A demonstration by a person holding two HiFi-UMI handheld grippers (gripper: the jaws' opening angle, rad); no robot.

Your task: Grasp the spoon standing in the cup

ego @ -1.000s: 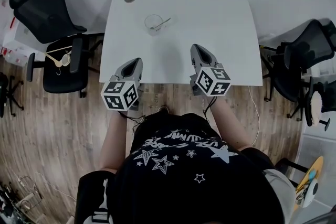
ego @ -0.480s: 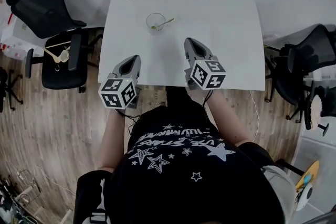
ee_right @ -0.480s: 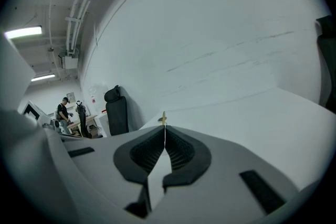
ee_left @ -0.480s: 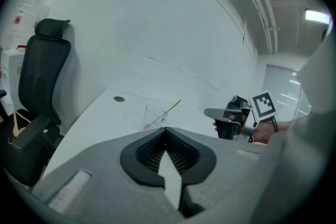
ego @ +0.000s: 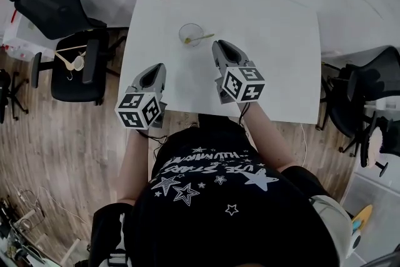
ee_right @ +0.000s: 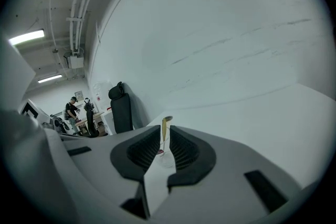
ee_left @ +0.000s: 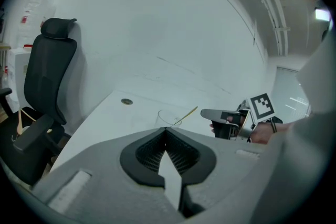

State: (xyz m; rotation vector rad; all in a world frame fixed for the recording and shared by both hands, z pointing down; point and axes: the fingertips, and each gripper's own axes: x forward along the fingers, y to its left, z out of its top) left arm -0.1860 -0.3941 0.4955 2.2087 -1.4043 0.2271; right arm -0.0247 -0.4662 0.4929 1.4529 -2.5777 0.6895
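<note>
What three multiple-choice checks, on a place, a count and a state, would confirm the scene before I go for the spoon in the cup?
1. Where does the clear glass cup stand?
A. on the white table, ahead of the right gripper
B. on a black chair seat
C. on the wooden floor

2. How many thin yellowish spoons stand in it?
A. none
B. one
C. three

3. How do the left gripper's jaws stand?
A. wide apart
B. clamped on the cup
C. together, empty

Answers:
1 A: the head view shows it on the tabletop just beyond the right gripper, whose jaws are opening with the spoon lined up ahead, not gripped.
2 B: a single handle leans out over the rim.
3 C: the left gripper view shows the pads meeting with nothing between.
</note>
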